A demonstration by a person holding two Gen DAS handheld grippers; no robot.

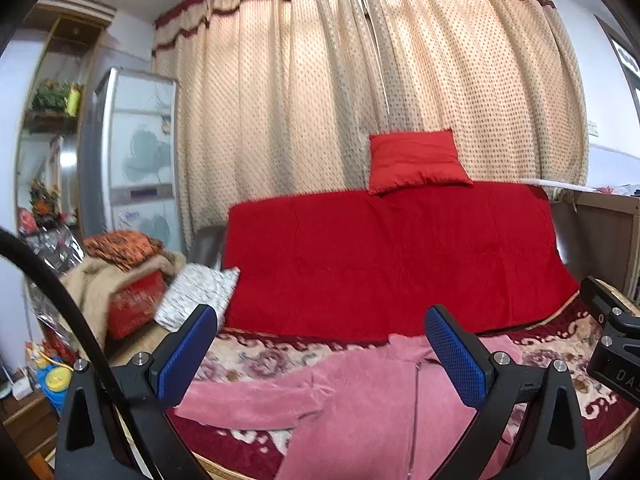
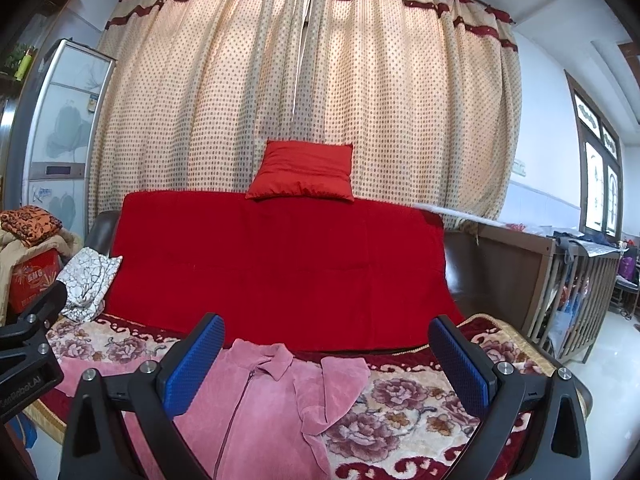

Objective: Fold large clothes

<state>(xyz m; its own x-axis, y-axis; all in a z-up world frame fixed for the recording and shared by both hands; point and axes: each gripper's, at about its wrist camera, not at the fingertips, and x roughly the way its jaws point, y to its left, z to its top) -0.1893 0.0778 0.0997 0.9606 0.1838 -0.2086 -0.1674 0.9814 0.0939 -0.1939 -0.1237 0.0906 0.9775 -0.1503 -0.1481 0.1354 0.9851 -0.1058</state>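
The pink fleece zip-front jacket (image 2: 256, 408) lies face up, sleeves out, on the floral red-and-cream sofa cover (image 2: 420, 404). The left gripper (image 1: 320, 356) and right gripper (image 2: 326, 364) hover above it, fingers spread wide, holding nothing. Best to pinch each sleeve near its cuff and draw it flat across the chest.

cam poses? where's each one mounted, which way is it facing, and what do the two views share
Left wrist: sits on the left gripper, faces the sofa back; open blue fingers show, and the right gripper at its right edge.
Right wrist: sits on the right gripper, same heading; open fingers show, left gripper at its left edge.
Shared: pink garment, red blanket, red cushion, curtain.
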